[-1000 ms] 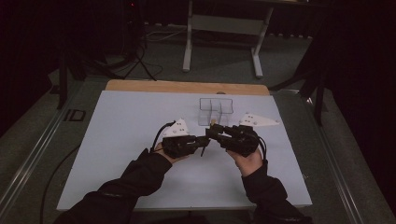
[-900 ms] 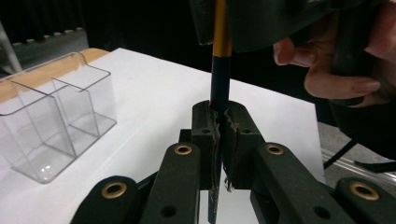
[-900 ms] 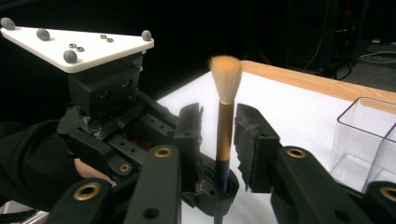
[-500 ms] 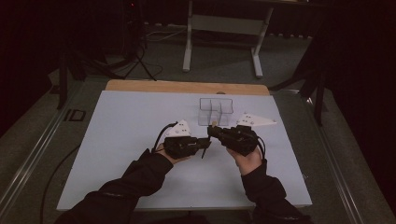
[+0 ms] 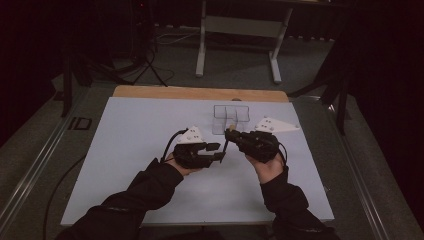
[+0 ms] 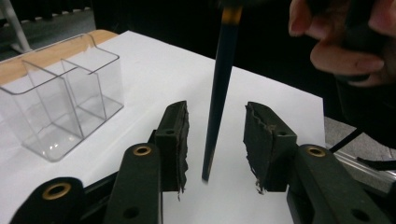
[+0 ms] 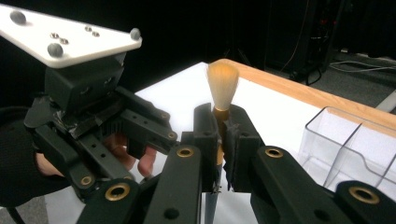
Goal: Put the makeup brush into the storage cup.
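1. Since a second ago the two hands have barely shifted; the left tool (image 5: 216, 151) and right tool (image 5: 231, 134) stay close together mid-desk.
2. The right tool (image 7: 220, 140) is clamped on the brush (image 7: 222, 84), bristles up, handle hanging down.
3. The left tool (image 6: 215, 140) stands apart, and the dark brush (image 6: 219, 93) handle hangs between its jaws without touching either.
4. The clear organizer (image 5: 231, 118) sits just beyond the right tool; its compartments (image 6: 60, 102) look empty.
5. The white desk (image 5: 130, 130) lies bare left of the left tool and toward the person; its wooden far edge (image 5: 200, 93) runs behind the organizer.
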### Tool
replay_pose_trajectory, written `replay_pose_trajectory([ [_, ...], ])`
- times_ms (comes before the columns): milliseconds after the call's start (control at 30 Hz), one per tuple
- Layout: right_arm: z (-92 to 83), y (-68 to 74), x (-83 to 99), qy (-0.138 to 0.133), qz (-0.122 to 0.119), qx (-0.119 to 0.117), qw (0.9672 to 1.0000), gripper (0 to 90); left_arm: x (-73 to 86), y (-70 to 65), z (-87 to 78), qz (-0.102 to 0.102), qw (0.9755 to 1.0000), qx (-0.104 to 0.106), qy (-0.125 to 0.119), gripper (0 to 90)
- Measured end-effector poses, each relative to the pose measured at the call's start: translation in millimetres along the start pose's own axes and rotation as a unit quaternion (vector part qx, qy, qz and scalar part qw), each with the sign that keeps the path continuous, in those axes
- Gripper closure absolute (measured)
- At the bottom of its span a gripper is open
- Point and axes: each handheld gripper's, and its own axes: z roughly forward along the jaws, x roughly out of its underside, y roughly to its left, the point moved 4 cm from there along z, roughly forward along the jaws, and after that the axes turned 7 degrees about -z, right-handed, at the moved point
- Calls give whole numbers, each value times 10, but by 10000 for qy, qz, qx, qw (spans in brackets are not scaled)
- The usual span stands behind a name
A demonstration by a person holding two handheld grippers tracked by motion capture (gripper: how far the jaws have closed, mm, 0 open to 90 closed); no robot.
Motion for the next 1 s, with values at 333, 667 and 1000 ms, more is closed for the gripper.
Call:
replay_pose_trajectory([
  [333,-98,-100,-160,-151,-56,80,9998,845,-40,26,-133,9,9997,-147,-204,385],
  [667,-182,-223,-387,-325,-172,212,9991,845,-5,36,-207,38,9993,-90,-368,149],
  [1000,-225,-377,-587,-406,-319,388,9979,845,108,110,-270,30,9988,-335,-344,10],
])
